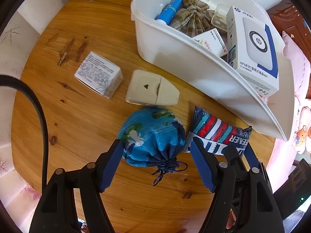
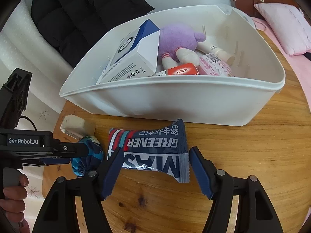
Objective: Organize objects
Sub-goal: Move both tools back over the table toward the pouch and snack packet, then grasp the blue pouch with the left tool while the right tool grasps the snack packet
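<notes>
Both tools gape: left tool [image 1: 155, 163] straddles a blue drawstring pouch [image 1: 151, 136], right tool [image 2: 155, 167] a "GREENER" packet [image 2: 151, 147]; "HP MP20" box [image 1: 252, 46] sits in the white bin [image 1: 194, 66].

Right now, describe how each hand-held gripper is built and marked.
Both are alike. The left hand-held gripper and the right hand-held gripper have black plastic arms with silver pivot pins and dark blue ridged pads. The left body reads GenRobot.AI in white, and a black cable runs beside it.

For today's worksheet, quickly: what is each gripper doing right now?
Left gripper: open, straddling the blue drawstring pouch, not clamped.
Right gripper: open around the mask packet, nothing held.
</notes>
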`<state>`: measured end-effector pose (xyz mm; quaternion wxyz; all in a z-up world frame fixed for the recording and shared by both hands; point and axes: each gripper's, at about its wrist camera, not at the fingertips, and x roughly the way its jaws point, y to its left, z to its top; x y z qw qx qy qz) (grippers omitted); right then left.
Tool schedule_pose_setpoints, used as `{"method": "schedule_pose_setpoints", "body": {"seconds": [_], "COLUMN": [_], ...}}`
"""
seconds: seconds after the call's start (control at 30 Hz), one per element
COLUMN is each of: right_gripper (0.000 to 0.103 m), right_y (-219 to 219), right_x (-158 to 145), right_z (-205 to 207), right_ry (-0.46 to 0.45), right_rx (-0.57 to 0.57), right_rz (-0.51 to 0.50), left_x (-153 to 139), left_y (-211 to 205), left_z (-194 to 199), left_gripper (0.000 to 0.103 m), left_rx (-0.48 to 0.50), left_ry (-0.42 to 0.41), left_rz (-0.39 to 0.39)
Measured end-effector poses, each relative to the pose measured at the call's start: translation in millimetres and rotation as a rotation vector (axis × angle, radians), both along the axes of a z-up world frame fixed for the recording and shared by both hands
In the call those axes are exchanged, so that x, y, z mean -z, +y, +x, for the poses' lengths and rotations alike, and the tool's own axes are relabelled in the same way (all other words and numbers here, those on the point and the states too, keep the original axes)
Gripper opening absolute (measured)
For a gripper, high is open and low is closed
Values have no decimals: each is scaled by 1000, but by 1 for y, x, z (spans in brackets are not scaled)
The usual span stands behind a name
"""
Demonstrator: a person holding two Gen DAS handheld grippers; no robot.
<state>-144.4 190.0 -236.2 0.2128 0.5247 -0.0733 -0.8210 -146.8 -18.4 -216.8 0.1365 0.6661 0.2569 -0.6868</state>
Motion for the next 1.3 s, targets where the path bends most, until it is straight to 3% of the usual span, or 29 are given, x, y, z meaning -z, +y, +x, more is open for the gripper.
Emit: {"method": "schedule_pose_setpoints", "body": {"seconds": [0.43,0.87,1.3], "right_gripper": [69,54,38], "right_y": [-6,-9,-10], "right_x": [8,2,-15], "right_z": [-7,-12,-7], "right_ry": [-15,-18,27], "right_rx": [-60,-66,-44], "right_rz": [-28,-82,-97], "left_x": [10,11,6], "left_y": [8,24,33], "left_z": [-6,-12,-13], "left_gripper": [76,75,65], "left_rx": [-38,-32,-19], "left_ry": [-51,-75,-54], "left_rz": [-31,-94,-115]}}
